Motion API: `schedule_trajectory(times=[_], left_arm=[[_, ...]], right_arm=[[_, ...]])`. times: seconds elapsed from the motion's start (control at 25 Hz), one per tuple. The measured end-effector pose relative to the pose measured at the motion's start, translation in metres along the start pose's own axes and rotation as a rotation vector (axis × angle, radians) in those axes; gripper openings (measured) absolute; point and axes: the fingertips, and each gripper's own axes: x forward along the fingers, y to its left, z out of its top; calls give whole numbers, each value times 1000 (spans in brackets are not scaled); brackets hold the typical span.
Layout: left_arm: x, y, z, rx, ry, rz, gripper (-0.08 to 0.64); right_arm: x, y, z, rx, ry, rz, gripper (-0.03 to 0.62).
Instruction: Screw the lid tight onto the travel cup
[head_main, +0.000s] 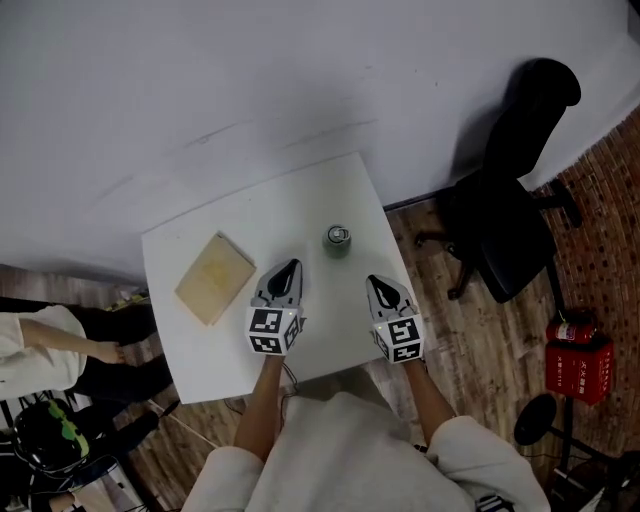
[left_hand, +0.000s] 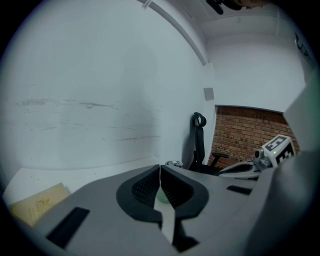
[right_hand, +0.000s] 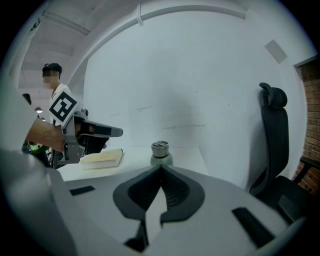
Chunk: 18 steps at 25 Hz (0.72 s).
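The travel cup (head_main: 338, 240), pale green with a silvery lid (right_hand: 160, 147) on top, stands upright toward the far right of the white table (head_main: 200, 340). My left gripper (head_main: 287, 268) is shut and empty, a short way to the near left of the cup. My right gripper (head_main: 383, 285) is shut and empty, to the near right of it. Neither touches the cup. In the left gripper view the cup (left_hand: 174, 164) peeks just over the closed jaws, mostly hidden. In the right gripper view the cup (right_hand: 161, 159) stands straight ahead beyond the closed jaws.
A tan book-like block (head_main: 215, 277) lies on the table's left half. A black office chair (head_main: 510, 220) stands right of the table. A red extinguisher (head_main: 577, 355) sits on the floor at far right. A person (head_main: 60, 345) is at the left edge.
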Motion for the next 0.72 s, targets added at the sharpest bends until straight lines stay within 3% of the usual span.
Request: schedule_trajectory(times=[0.44, 0.56, 0.72], left_arm=[[25, 14, -31, -29, 19, -55, 9], [29, 14, -39, -37, 25, -66, 9], [34, 14, -43, -40, 25, -81, 9]], right_arm=[[21, 14, -36, 15, 33, 10, 11], [25, 18, -47, 28, 40, 26, 131], [37, 22, -57, 17, 76, 36, 378]])
